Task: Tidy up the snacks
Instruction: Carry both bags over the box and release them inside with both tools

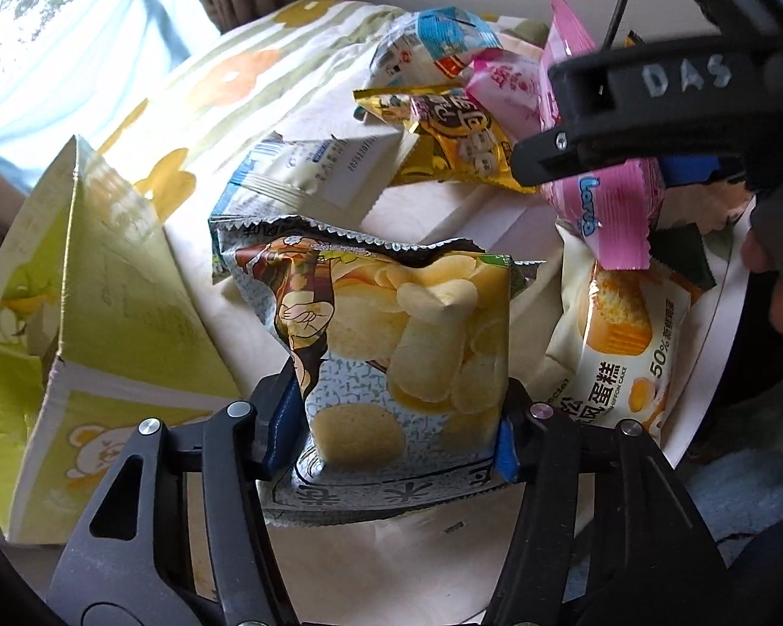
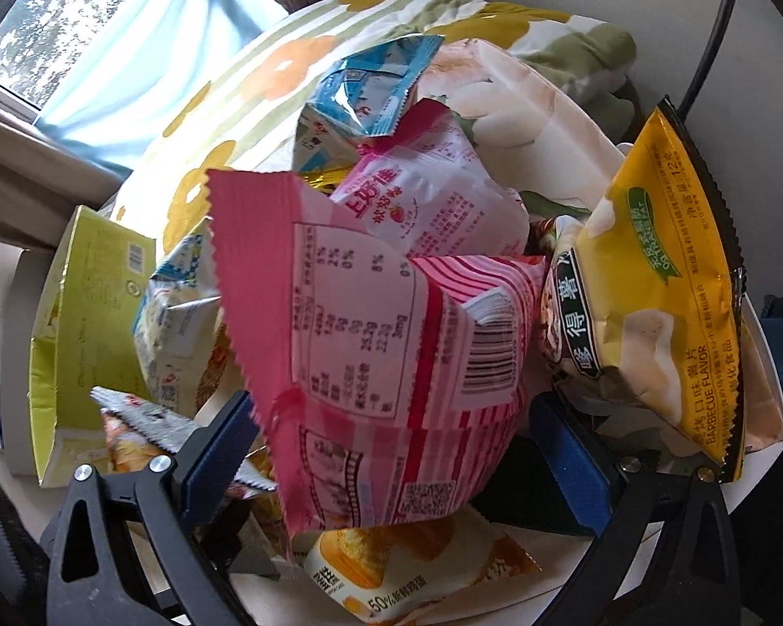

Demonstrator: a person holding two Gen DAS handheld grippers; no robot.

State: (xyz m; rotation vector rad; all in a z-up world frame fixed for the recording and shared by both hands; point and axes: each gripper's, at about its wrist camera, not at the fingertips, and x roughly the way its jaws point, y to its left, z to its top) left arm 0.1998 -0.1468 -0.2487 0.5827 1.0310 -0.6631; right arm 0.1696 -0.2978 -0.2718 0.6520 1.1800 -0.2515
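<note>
- Right now the left tool (image 1: 391, 433) is pinched on the potato chip bag (image 1: 391, 344): blue pads press both side edges near its bottom seal, and the film buckles inward.
- Chip bag runs straight ahead of the left tool, long axis in line with the fingers, torn-looking top seal at the far end; its lower part hangs above the pale tabletop (image 1: 391, 563).
- Open green carton (image 1: 94, 313) sits just to the left of the held bag, mouth toward it, looking like the drop target; the left hand is the nearer one.
- Right tool (image 2: 396, 448) has the pink striped packet (image 2: 391, 344) between spread fingers. The left pad looks to be on the packet's edge and the right pad stands off with a gap, so I judge it not gripped yet.
- In the left wrist view the right tool comes in from the upper right over that pink packet.
- Loose pile behind: gold packet (image 1: 459, 146), chiffon cake pack (image 1: 616, 354), yellow barbecue chip bag (image 2: 668, 313), blue-white pack (image 2: 360, 94).
- Surface: round white tabletop, crowded. A floral quilt (image 1: 224, 83) is bunched behind it, with window and curtain at upper left in daylight.
</note>
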